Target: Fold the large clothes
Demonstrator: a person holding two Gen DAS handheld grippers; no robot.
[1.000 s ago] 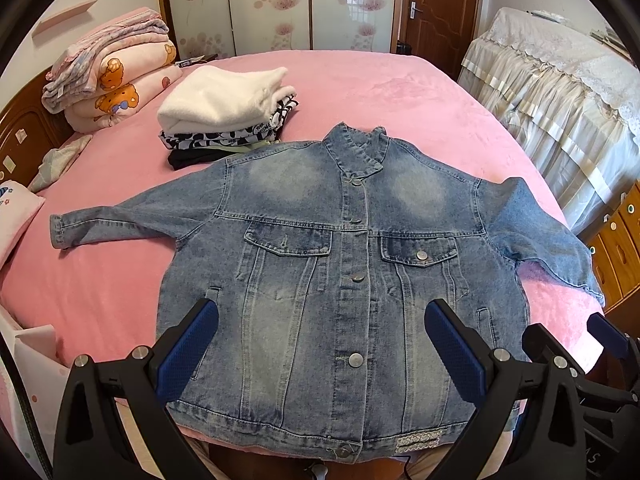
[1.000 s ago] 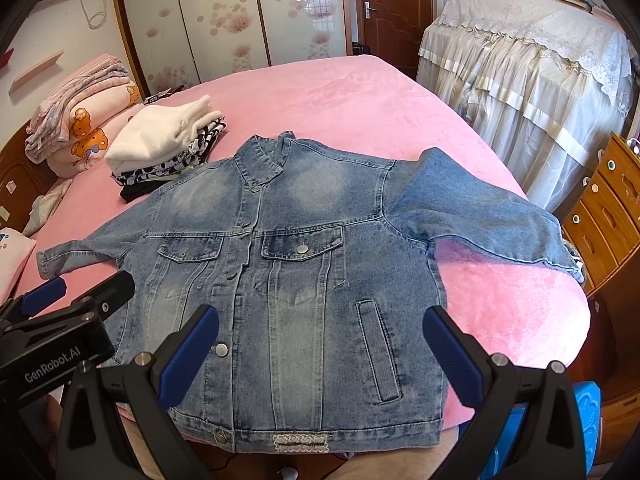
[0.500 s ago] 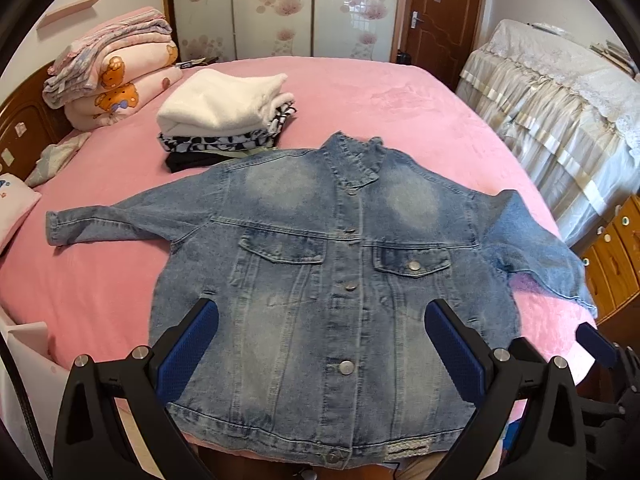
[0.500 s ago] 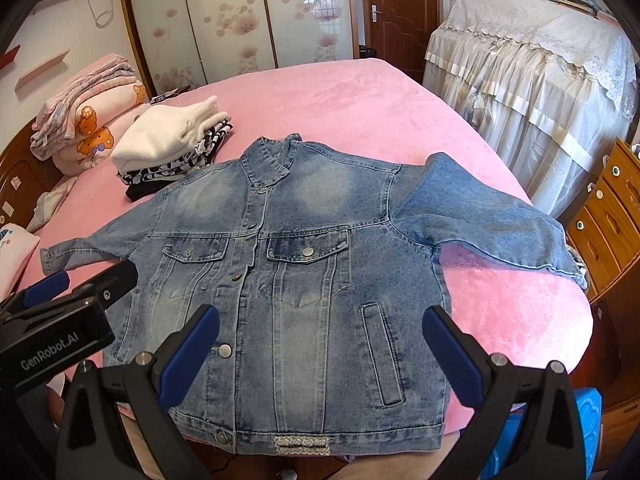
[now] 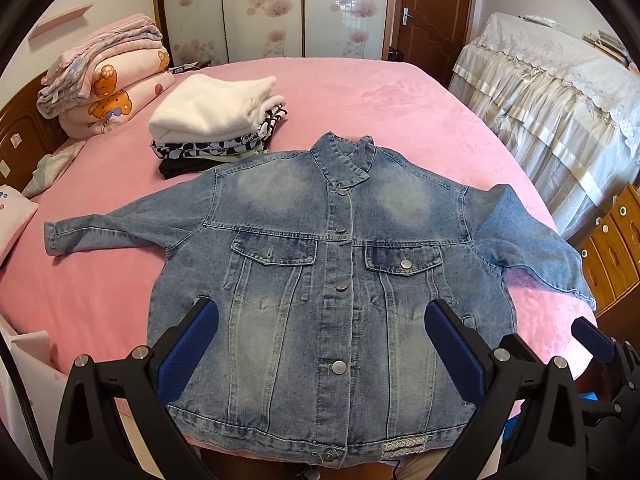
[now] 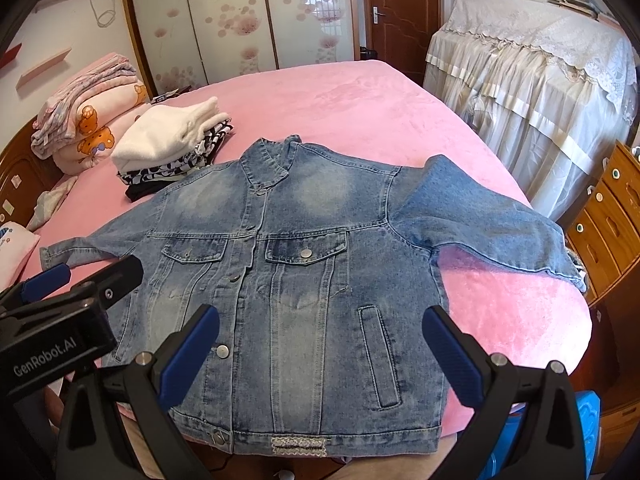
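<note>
- The left tongs (image 5: 320,344) and the right tongs (image 6: 320,344) are both released and grasp nothing; they hang above the lower part of the denim jacket (image 5: 336,264), not touching it as far as I can tell.
- The jacket lies flat, front up and buttoned, on the pink bed (image 5: 360,96), and its hem (image 6: 312,440) sits at the near edge. A pull toward the person can drag it off the bed.
- Denim is thick and stiff, so a pinch may take only one layer, and the fold then comes crooked.
- The right sleeve (image 6: 492,228) reaches the side edge of the bed and may hang over it.
- The left sleeve (image 5: 120,228) lies stretched out, near the stack of folded clothes (image 5: 216,120); a wide swing can knock this stack.
</note>
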